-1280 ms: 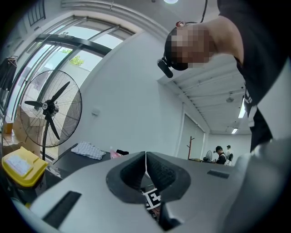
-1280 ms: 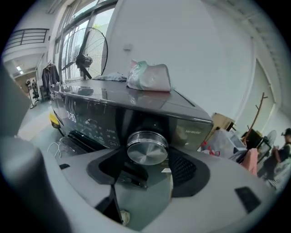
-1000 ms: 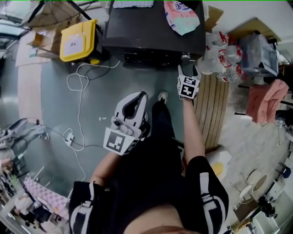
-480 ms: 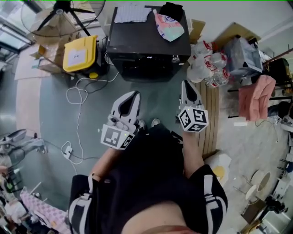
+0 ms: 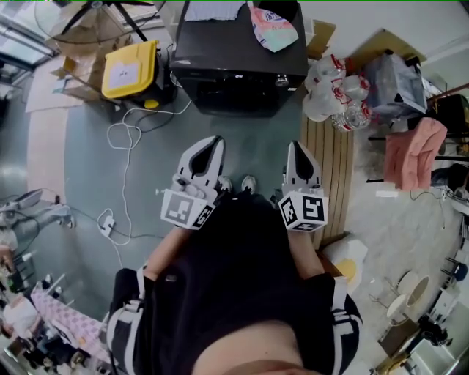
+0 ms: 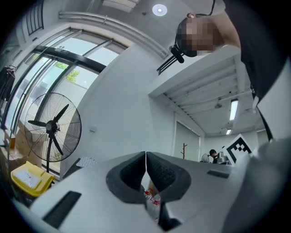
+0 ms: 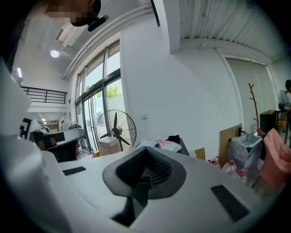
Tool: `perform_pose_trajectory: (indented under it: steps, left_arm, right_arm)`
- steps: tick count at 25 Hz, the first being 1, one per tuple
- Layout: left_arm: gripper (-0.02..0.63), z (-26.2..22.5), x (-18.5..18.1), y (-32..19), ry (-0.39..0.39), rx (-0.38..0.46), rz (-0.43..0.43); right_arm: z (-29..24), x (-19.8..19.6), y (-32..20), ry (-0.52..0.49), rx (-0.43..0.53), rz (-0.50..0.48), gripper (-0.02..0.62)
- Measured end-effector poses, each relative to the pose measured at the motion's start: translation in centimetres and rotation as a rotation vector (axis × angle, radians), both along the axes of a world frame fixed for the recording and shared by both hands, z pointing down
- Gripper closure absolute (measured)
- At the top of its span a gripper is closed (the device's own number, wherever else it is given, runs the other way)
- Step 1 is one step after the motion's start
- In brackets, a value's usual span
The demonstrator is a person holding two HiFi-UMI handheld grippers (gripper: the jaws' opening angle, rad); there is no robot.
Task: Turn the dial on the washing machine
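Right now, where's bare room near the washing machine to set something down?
Bare grey floor between the front of the washing machine and the person's shoes. Also the machine's top toward its front edge, below the white sheet and left of the colourful bag. Crowded: bottles on its right, yellow box and cable on its left.

Right claw (image 5: 296, 146) withdrew from the dial (image 5: 279, 81) and shut.

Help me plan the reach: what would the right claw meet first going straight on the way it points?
Probably the washing machine, on its front near the dial. The shut right claw points across the floor toward it; height is hard to judge.
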State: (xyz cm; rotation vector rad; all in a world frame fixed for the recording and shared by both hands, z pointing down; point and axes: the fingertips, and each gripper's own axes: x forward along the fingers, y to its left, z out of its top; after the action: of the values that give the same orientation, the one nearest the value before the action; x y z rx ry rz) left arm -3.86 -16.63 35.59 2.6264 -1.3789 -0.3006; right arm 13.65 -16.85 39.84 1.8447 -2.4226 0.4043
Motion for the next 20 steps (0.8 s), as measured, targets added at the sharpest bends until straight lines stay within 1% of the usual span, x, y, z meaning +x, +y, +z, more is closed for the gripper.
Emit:
perform_pose_trajectory:
  steps: [8, 20]
  left_arm:
    - [0.583, 0.1, 1.5, -0.7, -0.004, 0.006, 0.003]
    - [0.583, -0.5, 2.1, -1.4, -0.026, 0.014, -0.008]
  right_arm:
    - [0.3, 1.0, -0.6, 0.013, -0.003, -0.009, 0.571]
    - [0.2, 1.3, -2.0, 0.013, -0.001, -0.030, 0.571]
